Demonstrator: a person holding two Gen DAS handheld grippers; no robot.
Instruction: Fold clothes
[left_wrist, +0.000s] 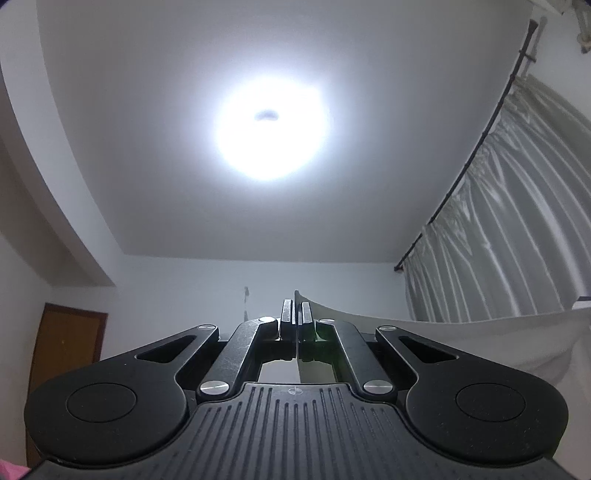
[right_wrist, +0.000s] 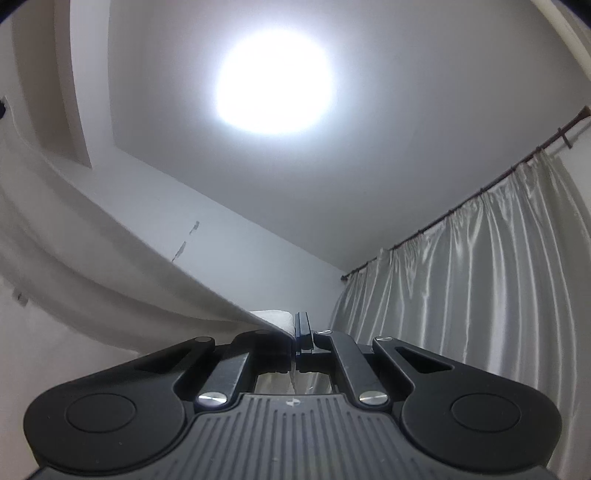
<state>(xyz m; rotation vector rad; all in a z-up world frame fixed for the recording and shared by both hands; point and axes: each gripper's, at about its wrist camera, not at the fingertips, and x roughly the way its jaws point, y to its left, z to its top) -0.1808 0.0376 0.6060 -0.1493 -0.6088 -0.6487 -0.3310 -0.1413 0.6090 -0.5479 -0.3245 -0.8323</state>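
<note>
Clamped narrow on white garment (left_wrist: 461, 339): left gripper (left_wrist: 296, 314), cloth trailing toward 3 o'clock. Same for right gripper (right_wrist: 297, 325), fabric sweeping to 9 o'clock. Best kept level and taut, edges matched before lowering. Brown door (left_wrist: 66, 354) only in left view; curtain (right_wrist: 480, 277) fuller in right.

Two grippers, the left gripper (left_wrist: 296, 314) and the right gripper (right_wrist: 296, 325), one white garment (left_wrist: 480, 343), one ceiling light (left_wrist: 271, 127), one curtain (left_wrist: 517, 229), one curtain rod (left_wrist: 476, 155) and one brown door (left_wrist: 66, 347).
</note>
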